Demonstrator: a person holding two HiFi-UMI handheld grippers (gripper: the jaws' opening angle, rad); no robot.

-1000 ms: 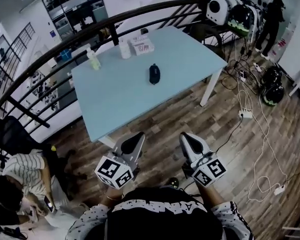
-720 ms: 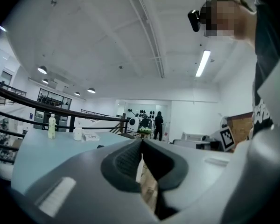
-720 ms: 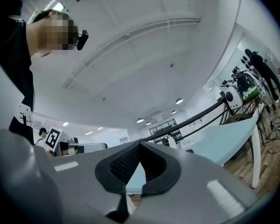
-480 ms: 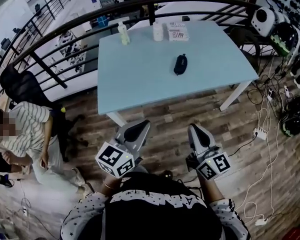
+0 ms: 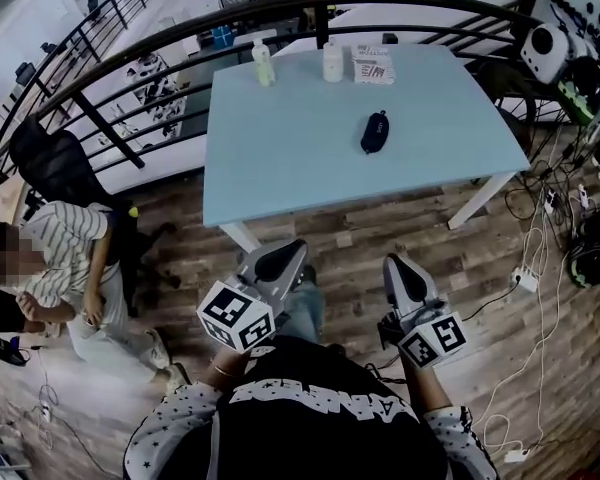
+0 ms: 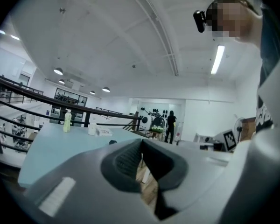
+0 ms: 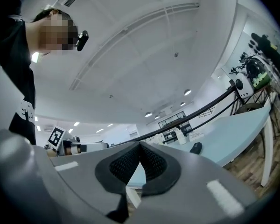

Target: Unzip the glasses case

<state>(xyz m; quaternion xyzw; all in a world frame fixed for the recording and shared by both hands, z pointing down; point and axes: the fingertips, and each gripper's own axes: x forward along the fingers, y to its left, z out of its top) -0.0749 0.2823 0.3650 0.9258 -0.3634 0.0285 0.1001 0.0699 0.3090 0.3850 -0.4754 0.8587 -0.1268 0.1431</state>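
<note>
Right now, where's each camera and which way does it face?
Head view: on the head, steeply down at table and glasses case; shows torso, left tongs, right tongs.
Left gripper view: on left tongs, roughly level across the table; shut jaws, torso.
Right gripper view: on right tongs, toward the table; shut jaws, torso.
Shared: head and right show the glasses case.

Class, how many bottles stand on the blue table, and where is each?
2. A yellow-green bottle stands near the far edge of the table; a white bottle stands to its right, beside a printed box. None appears hidden.
</note>
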